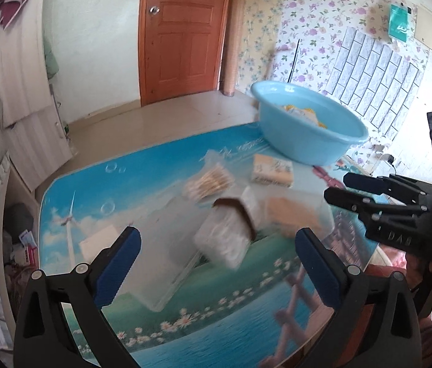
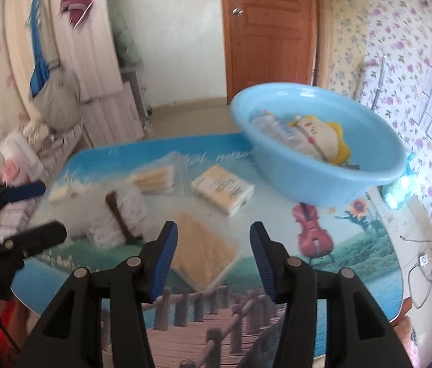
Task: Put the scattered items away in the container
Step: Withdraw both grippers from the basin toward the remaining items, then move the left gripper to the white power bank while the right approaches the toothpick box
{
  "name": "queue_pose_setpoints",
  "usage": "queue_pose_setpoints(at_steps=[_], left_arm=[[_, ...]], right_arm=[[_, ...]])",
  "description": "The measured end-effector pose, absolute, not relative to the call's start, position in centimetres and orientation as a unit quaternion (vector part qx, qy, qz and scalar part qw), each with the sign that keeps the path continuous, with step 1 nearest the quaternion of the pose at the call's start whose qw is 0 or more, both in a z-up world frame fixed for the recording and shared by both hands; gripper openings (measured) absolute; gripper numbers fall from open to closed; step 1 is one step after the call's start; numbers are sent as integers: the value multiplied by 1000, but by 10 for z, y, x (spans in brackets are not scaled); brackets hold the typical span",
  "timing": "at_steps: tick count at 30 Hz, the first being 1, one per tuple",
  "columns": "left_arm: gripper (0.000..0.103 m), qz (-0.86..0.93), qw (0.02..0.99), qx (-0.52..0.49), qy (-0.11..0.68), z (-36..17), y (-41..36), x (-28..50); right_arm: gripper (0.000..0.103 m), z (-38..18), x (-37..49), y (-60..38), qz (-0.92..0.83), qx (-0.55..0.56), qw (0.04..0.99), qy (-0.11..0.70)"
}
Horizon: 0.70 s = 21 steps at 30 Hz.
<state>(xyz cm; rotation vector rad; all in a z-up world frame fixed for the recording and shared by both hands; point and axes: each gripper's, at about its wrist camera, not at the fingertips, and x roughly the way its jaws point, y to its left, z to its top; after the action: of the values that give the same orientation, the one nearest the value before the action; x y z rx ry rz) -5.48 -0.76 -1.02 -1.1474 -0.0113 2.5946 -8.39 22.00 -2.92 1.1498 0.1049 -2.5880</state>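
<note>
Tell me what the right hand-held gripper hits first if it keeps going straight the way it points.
Most likely the flat pack of pale yellow sticks, lying on the table just ahead of the open right hand-held gripper. Depth is unclear and the picture is blurred, so this is a judgement.

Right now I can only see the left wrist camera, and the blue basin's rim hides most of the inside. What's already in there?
Observer: The right wrist view looks down into the blue basin. A clear bottle and a cream soft toy with yellow trim lie inside.
Operator: Is the right gripper holding anything? I only see it from the side.
Observer: No. The right gripper is open with nothing between its jaws. A flat pack of pale yellow sticks lies on the table just beyond its fingers.
</note>
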Motion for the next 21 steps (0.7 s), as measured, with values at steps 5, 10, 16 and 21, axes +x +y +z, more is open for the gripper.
queue_pose_setpoints(at_steps=[5,10,16,21], left_arm=[[101,903,151,-401,5,-9,-18,-49],[101,921,130,-367,2,-7,-25,-36],[101,921,114,-372,-8,-20,-16,-26],[101,922,124,-367,13,-18,-6,-22]], right_arm=[[49,-30,-79,213,-898,413,149,15],[59,-24,-70,220,-915,374,150,6],[59,-28,-62,239,-909,389,153,2],[59,-28,-60,248,-912,379,159,-9]])
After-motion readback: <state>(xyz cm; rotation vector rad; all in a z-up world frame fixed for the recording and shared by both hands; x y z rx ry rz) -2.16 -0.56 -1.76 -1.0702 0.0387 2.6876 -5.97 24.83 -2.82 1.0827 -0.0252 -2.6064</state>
